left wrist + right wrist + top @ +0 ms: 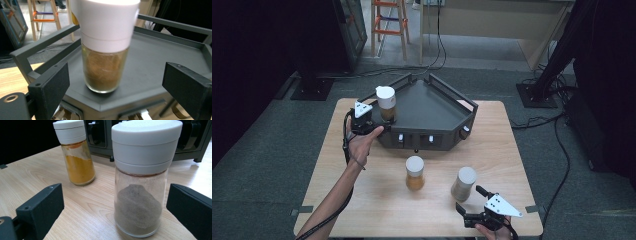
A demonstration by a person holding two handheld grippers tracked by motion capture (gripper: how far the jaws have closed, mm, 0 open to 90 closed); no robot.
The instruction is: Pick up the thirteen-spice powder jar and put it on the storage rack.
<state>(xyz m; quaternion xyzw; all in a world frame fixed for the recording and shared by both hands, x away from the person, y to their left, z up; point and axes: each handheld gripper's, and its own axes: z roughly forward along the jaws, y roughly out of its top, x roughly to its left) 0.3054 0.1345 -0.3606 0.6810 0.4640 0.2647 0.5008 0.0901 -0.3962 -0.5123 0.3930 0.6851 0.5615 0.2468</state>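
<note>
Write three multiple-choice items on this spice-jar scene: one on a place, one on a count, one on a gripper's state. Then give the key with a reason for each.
1. Where does the brown spice jar stand?
A. on the dark tray
B. on the floor
C. on the stool

2. How many jars stand on the bare wooden table?
A. none
B. two
C. four

3. How are the right gripper's jaws?
A. shut on a lid
B. shut, with nothing between them
C. open, either side of the grey-powder jar

Key: A, its base rests on the tray's corner; B, the yellow-powder jar and the grey-powder one; C, a gap shows between each jaw and the glass.
</note>
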